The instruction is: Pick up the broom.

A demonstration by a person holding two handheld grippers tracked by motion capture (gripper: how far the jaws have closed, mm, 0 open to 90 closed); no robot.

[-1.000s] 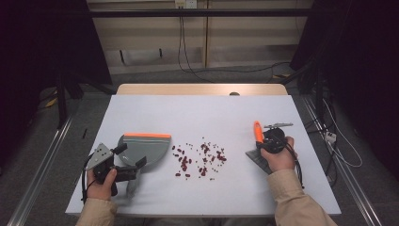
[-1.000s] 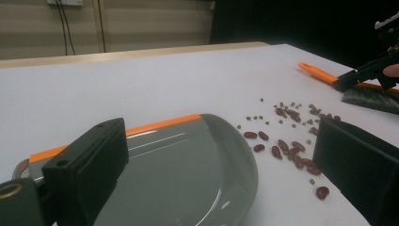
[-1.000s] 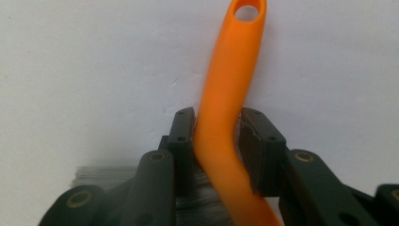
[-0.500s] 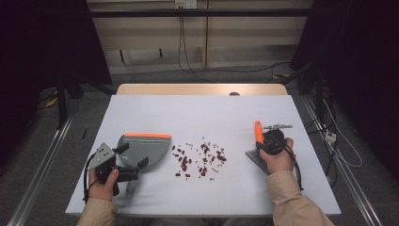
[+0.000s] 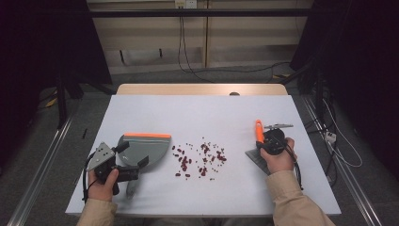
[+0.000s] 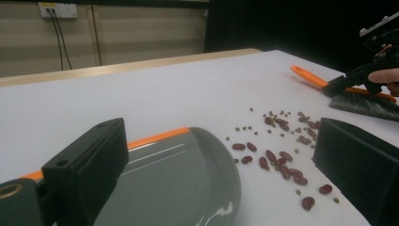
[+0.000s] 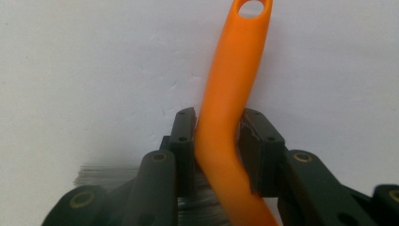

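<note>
– If we sweep too hard with the brush (image 5: 258, 133), where will the beans (image 5: 200, 160) go?

– They are round and smooth, so we think they will roll away. Right now they lie in a loose bunch on the table (image 5: 202, 108), between the brush and the dustpan (image 5: 146, 147). One fast push could send some past the pan, or off the near edge.

– Do we have a good hold on the brush?

– Our right gripper (image 7: 219, 117) pinches the orange handle (image 7: 233, 70) tight, one jaw on each side. But the handle is thin and bent. If we press the bristles (image 5: 255, 158) down hard, it may twist in the jaws, and then the brush will tip and miss beans.

– And the pan?

– That is our bigger worry. Our left gripper (image 5: 131, 156) sits over the pan with its jaws spread wide, and they do not squeeze anything. So nothing holds the pan down. If beans and bristles bump it, it could slide back and the beans would stay on the table.

– Which way does its mouth face?

– Its orange lip (image 5: 147, 135) is on the far side, not on the side where the beans are. If we sweep straight across, the beans will hit the round grey wall and stop there.

– So what must we watch for?

– Small green bits (image 6: 277, 114) lie among the red beans. Those can slip under the lip if the pan is not flat on the table.
</note>
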